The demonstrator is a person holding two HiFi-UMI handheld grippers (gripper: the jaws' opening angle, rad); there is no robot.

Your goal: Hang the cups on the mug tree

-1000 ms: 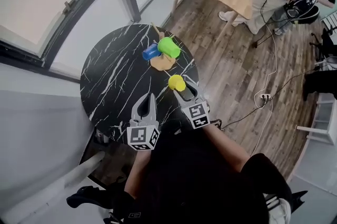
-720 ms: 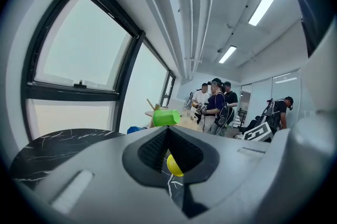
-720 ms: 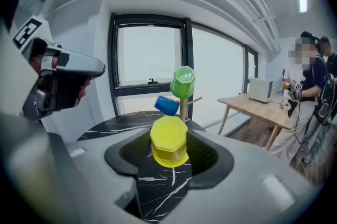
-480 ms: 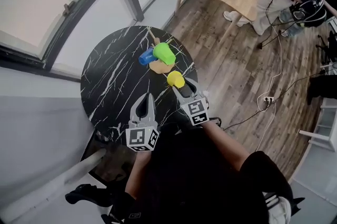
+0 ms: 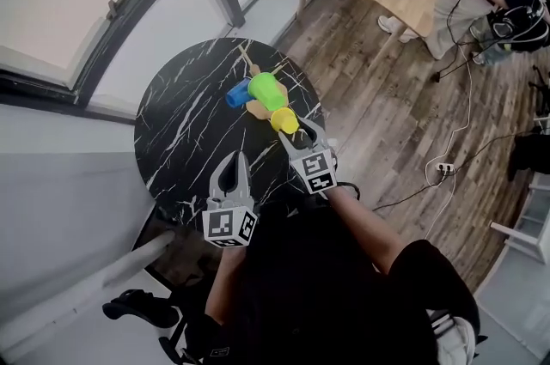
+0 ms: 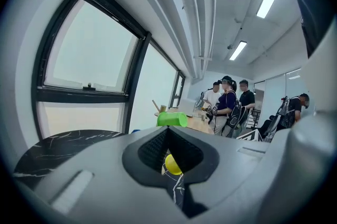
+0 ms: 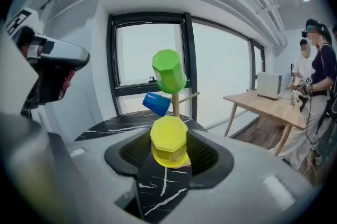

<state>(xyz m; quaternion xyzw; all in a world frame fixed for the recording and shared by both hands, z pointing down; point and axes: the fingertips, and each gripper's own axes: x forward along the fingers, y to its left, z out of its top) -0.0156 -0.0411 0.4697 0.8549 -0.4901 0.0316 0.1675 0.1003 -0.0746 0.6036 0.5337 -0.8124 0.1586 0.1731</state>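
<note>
Hiding mug tree (image 7: 175,103) base: yellow cup (image 7: 169,141)

Head view steeply down over the table (image 5: 189,131), both gripper views low across it, all sharing the mug tree (image 5: 256,109)

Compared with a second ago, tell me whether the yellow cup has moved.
Yes. The yellow cup, held in the right gripper, has moved away from the table's near edge toward the mug tree and is now almost at its base.
</note>
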